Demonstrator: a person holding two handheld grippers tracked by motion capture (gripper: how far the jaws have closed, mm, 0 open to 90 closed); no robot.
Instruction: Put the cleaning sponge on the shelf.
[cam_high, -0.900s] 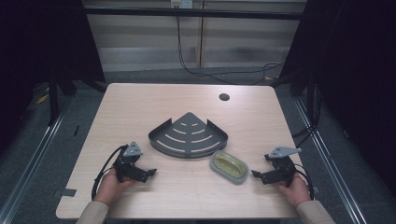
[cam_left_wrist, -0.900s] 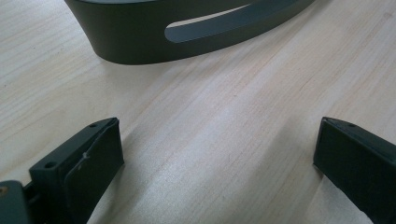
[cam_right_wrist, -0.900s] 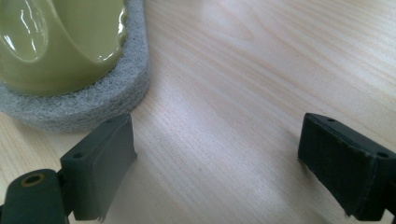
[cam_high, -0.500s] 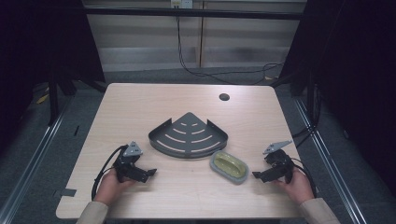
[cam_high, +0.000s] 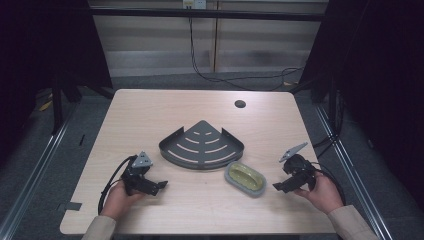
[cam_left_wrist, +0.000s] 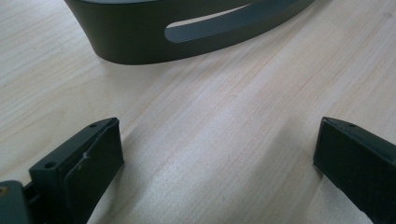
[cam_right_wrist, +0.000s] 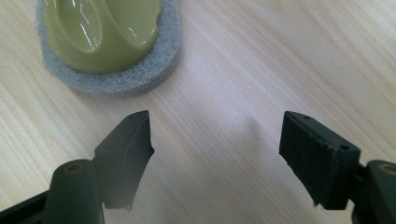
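The worktop spreads pale and mostly bare across the middle of the high view, its near edge at the bottom of the frame and a small dark hole toward the upper right. At its centre sits the dark slotted corner shelf, curved wall toward me; in my left gripper view that wall crosses the top of the frame. Just right of and below it lies the green-topped sponge, on its grey foam base, close to the shelf's lower right corner though I cannot tell if they touch. I judge I am at the approach: my right gripper rests low beside the sponge, fingers spread wide with nothing between them, the sponge at the upper left of that view. Next I must slide forward and straddle it. My left gripper waits at lower left, fingers apart on bare wood, with free room all round.
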